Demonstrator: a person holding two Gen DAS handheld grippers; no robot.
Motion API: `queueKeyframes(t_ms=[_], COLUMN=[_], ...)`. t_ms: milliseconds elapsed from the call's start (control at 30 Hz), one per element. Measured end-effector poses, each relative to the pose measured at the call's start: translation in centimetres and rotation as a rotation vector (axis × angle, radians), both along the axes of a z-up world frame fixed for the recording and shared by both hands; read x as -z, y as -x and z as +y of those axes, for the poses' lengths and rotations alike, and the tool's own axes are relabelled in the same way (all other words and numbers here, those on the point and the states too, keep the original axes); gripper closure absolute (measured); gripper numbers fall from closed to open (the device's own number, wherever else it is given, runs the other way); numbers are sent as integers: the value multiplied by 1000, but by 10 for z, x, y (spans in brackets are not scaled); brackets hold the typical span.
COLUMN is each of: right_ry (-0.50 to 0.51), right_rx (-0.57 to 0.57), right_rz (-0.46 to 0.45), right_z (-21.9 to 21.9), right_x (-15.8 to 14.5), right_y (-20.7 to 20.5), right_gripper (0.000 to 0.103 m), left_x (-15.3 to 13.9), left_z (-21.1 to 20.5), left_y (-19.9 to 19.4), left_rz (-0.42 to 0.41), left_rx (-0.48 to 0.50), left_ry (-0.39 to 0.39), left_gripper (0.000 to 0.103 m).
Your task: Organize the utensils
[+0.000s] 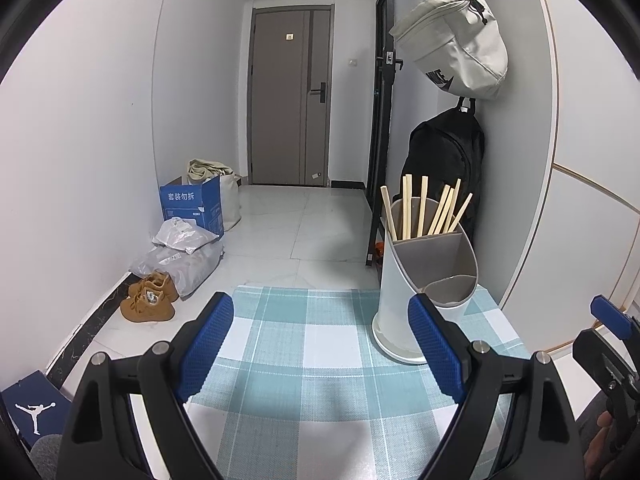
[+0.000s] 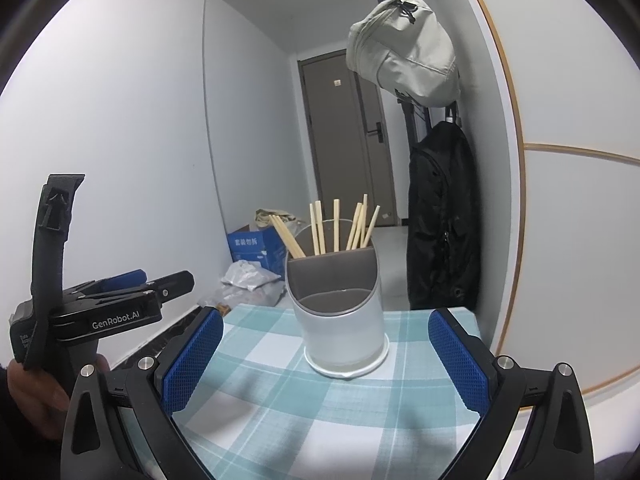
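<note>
A white utensil holder (image 1: pixel 404 304) with grey inner compartments stands on the far right part of the checked tablecloth (image 1: pixel 312 344). Several wooden chopsticks (image 1: pixel 424 210) stand in its rear compartment; the front compartment looks empty. In the right wrist view the holder (image 2: pixel 340 332) stands straight ahead, chopsticks (image 2: pixel 336 228) upright in it. My left gripper (image 1: pixel 320 320) is open and empty, above the cloth, left of the holder. My right gripper (image 2: pixel 326 332) is open and empty, its fingers on either side of the holder's near face, a short way back.
A black backpack (image 1: pixel 444 160) and a pale bag (image 1: pixel 456 44) hang on the wall right behind the holder. The table's far edge drops to a tiled floor with brown shoes (image 1: pixel 150 300), plastic bags and a blue box (image 1: pixel 192 204). The other gripper (image 2: pixel 100 300) shows at left.
</note>
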State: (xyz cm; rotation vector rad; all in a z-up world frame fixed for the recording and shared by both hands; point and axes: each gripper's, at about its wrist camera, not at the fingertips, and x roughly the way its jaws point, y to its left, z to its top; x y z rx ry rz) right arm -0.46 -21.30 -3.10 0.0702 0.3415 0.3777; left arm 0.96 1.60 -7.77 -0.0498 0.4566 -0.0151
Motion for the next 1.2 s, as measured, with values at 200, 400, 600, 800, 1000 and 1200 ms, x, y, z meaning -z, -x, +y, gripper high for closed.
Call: queueKeyframes(t_ms=[200,400,600,800,1000,1200], right_ry=[-8,-1,-11,-10,-13,-14], right_rx=[5,3,8,12,13,14], right_rz=[16,10,15,17,18,17], right_z=[-1,0,-3,-4,-4,-4], right_x=[1,0,0,0,0,0], right_y=[-2,1,0,0,0,0], right_gripper=[0,0,0,0,0,0], left_x=[0,0,1,2,2,2], left_z=[1,1,1,1,0,-1], left_y=[0,0,0,-1,-2,-1], left_rz=[5,5,11,12,15,14], left_rx=[0,-3,-2,-4,-1,-2], left_ry=[3,0,1,-2,-2,-4], left_gripper=[17,17,17,17,17,17])
